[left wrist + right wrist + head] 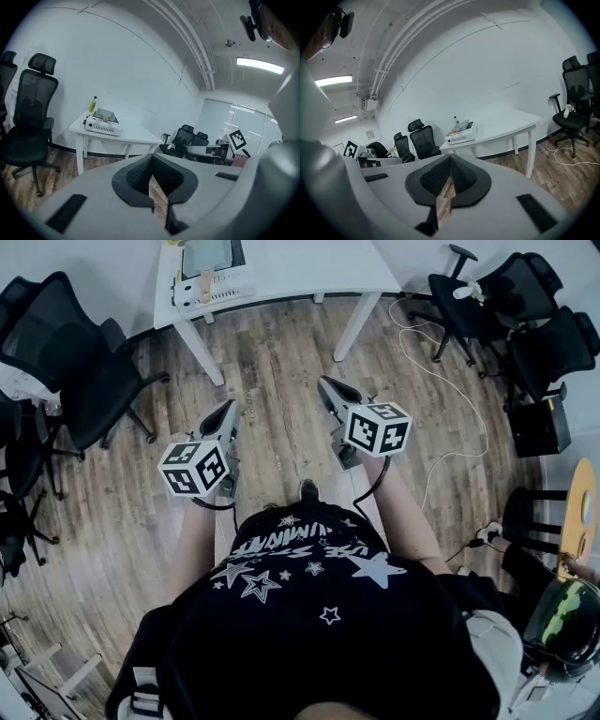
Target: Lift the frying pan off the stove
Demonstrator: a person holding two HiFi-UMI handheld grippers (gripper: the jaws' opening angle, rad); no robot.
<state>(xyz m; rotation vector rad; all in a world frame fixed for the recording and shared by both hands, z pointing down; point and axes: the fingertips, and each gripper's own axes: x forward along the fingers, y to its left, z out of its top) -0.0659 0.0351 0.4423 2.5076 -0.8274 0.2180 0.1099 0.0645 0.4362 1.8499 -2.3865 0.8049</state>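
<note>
The pan (214, 254) seems to be the grey thing on top of the white stove (217, 289), on the table (309, 263) at the far side of the room. It has not been lifted yet. Nothing of the job is done.

Both grippers are well apart from the table, out over the wood floor (281, 362). The left gripper (230, 409) has its jaws pressed together with nothing between them. The right gripper (328, 385) is just the same - jaws together, nothing held. I think the person first has to walk up to the table, then open a gripper, grab the pan and raise it.

Some things are hard to see. The pan is cut off by the top edge in the head view, and in both gripper views it is too small to make out - I cannot tell where its handle points. A yellow bottle (93, 104) stands just beside the stove. Black chairs (84, 371) stand around the room.
</note>
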